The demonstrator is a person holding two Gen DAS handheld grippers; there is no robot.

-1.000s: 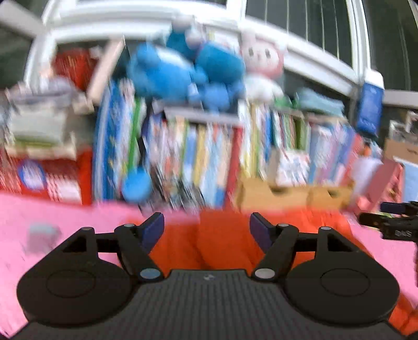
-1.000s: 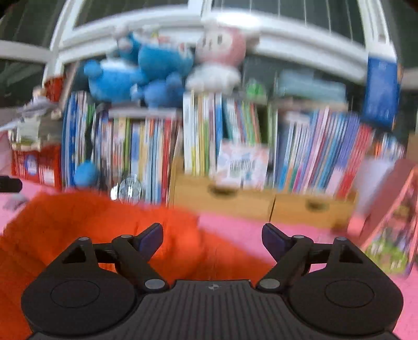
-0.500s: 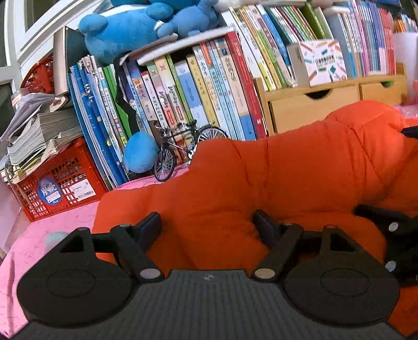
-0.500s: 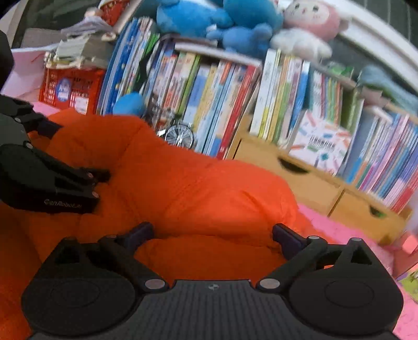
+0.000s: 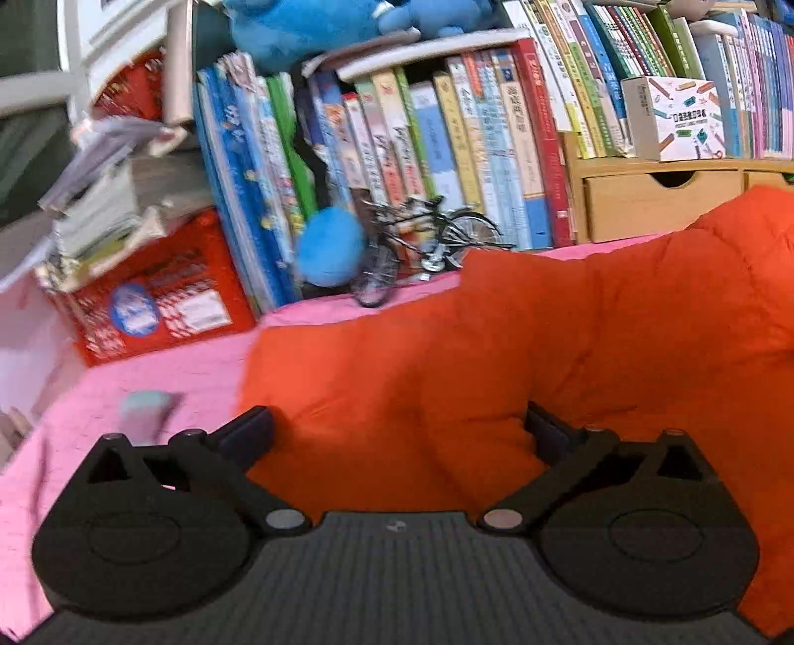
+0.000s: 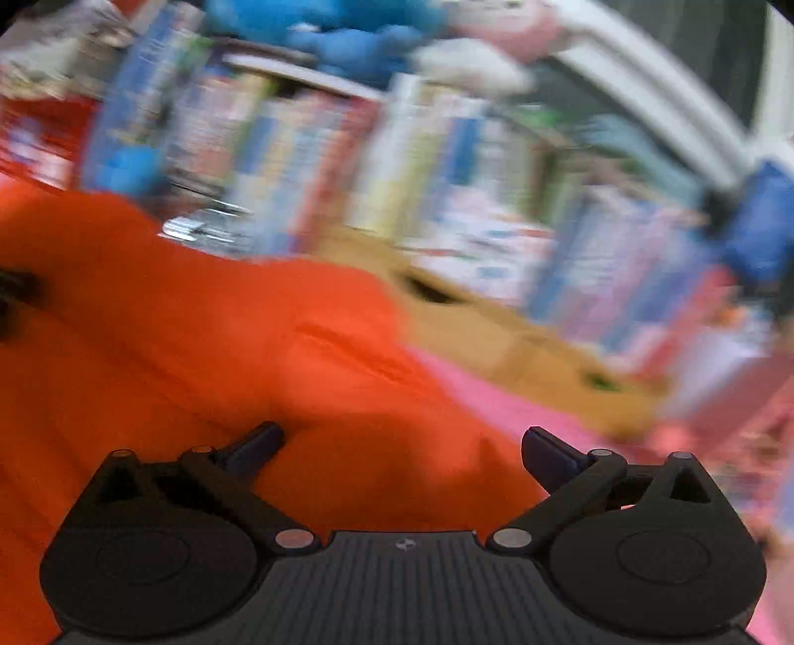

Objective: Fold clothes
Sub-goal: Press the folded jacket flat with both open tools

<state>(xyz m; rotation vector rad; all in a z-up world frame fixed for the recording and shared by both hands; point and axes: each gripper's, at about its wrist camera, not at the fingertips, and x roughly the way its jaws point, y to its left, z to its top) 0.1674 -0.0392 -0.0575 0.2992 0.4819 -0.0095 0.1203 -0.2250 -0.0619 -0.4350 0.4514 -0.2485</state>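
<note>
Two fisheye views look forward along a pair of handheld grippers over a pink cloth surface (image 5: 164, 367) backed by crowded shelves

In the left wrist view, the left gripper (image 5: 397, 434) fills the bottom of the frame, its two dark fingers spread wide with nothing held between them. A puffy orange garment (image 5: 570, 347) lies in rumpled folds across the centre and right of the frame, reaching down between and under the fingertips. Whether the fingers touch the fabric cannot be told. To the left of the garment the pink cloth is bare except for a small pale, blurred object (image 5: 144, 404) near the lower left. Behind, in the upper half, stands a row of upright books (image 5: 446, 149). A small model bicycle (image 5: 422, 243) and a blue ball (image 5: 330, 245) sit in front of them at centre. A red crate (image 5: 159, 297) is at the left, a wooden drawer unit (image 5: 660, 203) at the upper right, and a blue plush toy (image 5: 307, 25) on top of the books

The right wrist view is heavily motion-blurred. The right gripper (image 6: 402, 446) sits at the bottom, fingers also spread wide and holding nothing. The orange garment (image 6: 198, 337) covers the left and centre of this frame, with pink cloth (image 6: 521, 407) showing to its right
</note>
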